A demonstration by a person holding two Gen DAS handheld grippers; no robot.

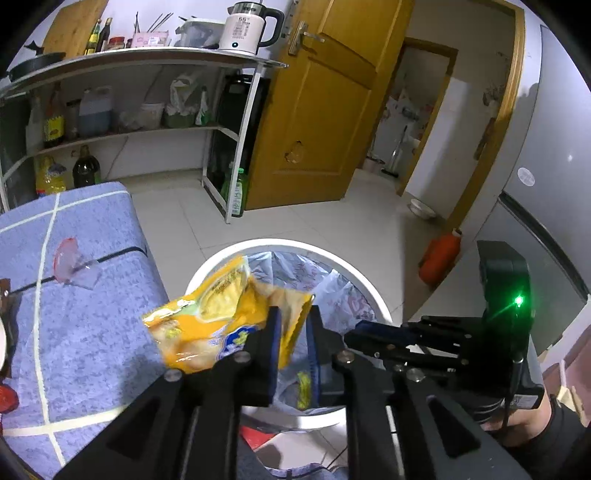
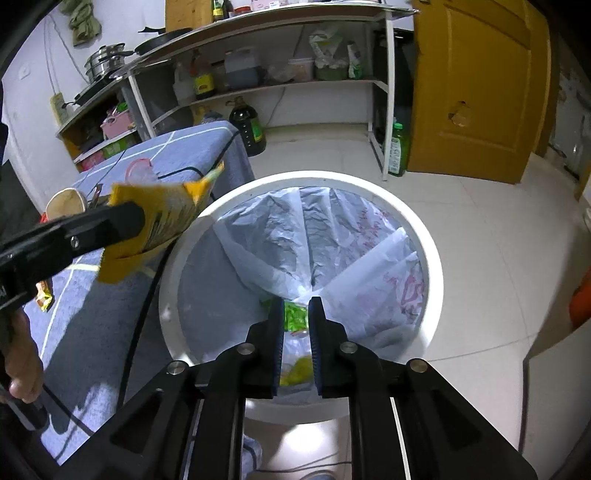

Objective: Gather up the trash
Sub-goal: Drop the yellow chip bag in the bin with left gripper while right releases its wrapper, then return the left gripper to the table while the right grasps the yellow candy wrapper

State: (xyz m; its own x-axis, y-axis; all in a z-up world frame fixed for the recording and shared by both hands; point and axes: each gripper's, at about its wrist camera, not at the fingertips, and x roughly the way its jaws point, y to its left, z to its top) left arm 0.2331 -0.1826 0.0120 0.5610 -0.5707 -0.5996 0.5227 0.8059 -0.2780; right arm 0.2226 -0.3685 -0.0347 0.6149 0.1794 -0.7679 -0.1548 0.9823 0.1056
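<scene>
Fig.: L claw (image 1: 291, 332) above white bin (image 1: 207, 269), jaws slightly parted; yellow snack wrapper (image 1: 207, 325) between them, w/ a gap at the right pad, judged mid-release so it falls into the liner. R claw (image 2: 295, 332) over bin opening, jaws apart, empty. Wrapper print unreadable; kettle (image 1: 247, 27) behind bin reads "55°".
</scene>
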